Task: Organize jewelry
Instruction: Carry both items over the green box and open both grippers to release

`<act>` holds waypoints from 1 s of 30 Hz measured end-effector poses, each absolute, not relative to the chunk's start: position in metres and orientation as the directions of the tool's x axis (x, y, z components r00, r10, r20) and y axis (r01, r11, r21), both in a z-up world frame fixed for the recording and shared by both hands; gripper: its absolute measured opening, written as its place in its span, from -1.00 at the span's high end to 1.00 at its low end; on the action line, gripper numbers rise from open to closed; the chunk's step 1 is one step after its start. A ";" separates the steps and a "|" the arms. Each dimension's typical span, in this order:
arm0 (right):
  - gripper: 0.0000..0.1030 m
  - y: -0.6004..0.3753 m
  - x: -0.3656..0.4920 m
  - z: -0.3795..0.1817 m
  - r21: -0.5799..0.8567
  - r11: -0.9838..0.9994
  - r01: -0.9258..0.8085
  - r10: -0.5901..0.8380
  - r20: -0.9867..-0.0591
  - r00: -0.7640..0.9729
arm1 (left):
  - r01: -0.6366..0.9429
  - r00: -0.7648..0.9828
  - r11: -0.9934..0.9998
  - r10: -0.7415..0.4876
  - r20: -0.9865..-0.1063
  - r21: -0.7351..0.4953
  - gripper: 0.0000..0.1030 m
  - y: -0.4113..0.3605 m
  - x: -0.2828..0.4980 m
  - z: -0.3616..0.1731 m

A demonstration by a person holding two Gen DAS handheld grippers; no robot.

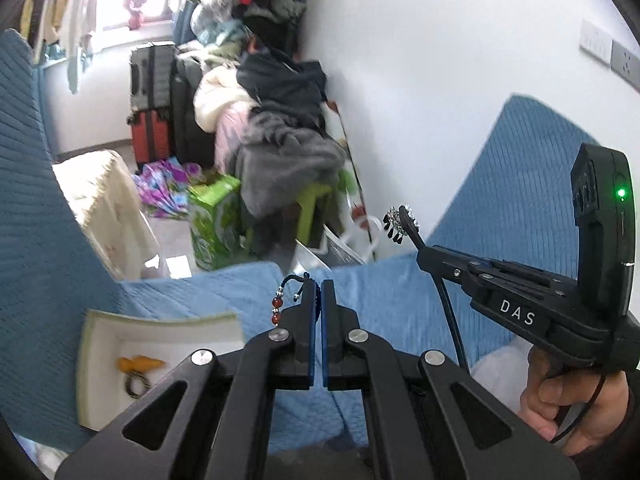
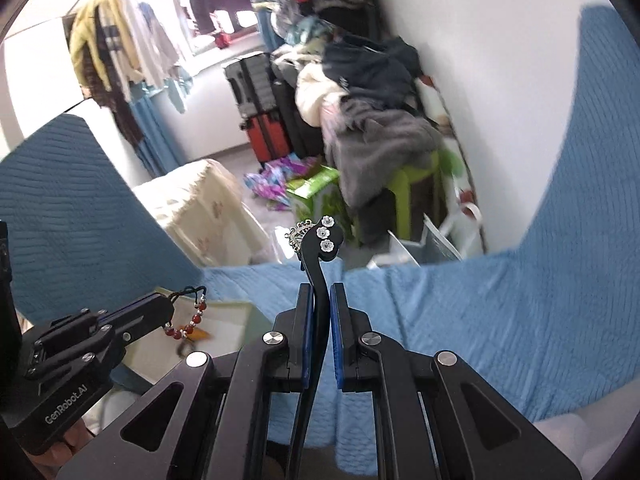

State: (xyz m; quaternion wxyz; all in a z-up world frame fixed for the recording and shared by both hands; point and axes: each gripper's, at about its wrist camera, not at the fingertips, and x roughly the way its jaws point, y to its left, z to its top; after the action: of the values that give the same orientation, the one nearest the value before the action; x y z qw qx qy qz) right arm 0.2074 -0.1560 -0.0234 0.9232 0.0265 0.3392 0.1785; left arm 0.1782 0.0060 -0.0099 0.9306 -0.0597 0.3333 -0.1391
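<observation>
My left gripper (image 1: 318, 286) is shut on a dark cord bracelet with red beads (image 1: 277, 309), which dangles at its left finger. From the right wrist view the same bracelet (image 2: 188, 326) hangs off the left gripper (image 2: 170, 307) over the white tray. My right gripper (image 2: 321, 292) is shut on a black hair stick (image 2: 316, 272) topped with small white flowers and a silver ornament. In the left wrist view that hair stick (image 1: 404, 222) juts out from the right gripper (image 1: 420, 254), held up at the right. The white tray (image 1: 96, 364) holds an orange piece (image 1: 140, 363) and a dark ring (image 1: 136, 385).
Both grippers hang above a blue quilted bed cover (image 1: 400, 292). A person's hand (image 1: 572, 396) grips the right tool. Beyond the bed lie piled clothes (image 1: 280, 136), suitcases (image 1: 152, 104), a green box (image 1: 216, 220) and a cream-covered stool (image 2: 200, 208). A white wall (image 1: 440, 60) stands at the right.
</observation>
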 end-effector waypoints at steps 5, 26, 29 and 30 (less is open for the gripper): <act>0.87 -0.118 0.211 -0.006 0.166 0.915 -0.368 0.392 -0.585 0.710 | 0.166 0.770 0.969 -0.243 -0.590 -0.183 0.98 0.042 0.174 -0.001; 0.87 0.017 0.244 -0.159 0.139 0.866 -0.481 0.390 -0.789 0.475 | -0.032 0.634 0.976 -0.148 -0.759 -0.218 0.98 0.147 0.199 -0.139; 0.87 0.015 0.251 -0.174 0.174 0.868 -0.466 0.399 -0.802 0.444 | -0.045 0.611 0.971 -0.159 -0.776 -0.234 0.98 0.152 0.206 -0.157; 0.87 0.014 0.252 -0.177 0.175 0.872 -0.458 0.394 -0.806 0.442 | -0.046 0.601 0.971 -0.160 -0.783 -0.234 0.98 0.152 0.207 -0.162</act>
State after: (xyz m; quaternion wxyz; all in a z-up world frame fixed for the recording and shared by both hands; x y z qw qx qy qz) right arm 0.2518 0.0145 -0.1769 0.8486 -0.0343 0.4645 0.2510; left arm 0.2074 0.1521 -0.1617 0.8871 -0.1158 0.4456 -0.0323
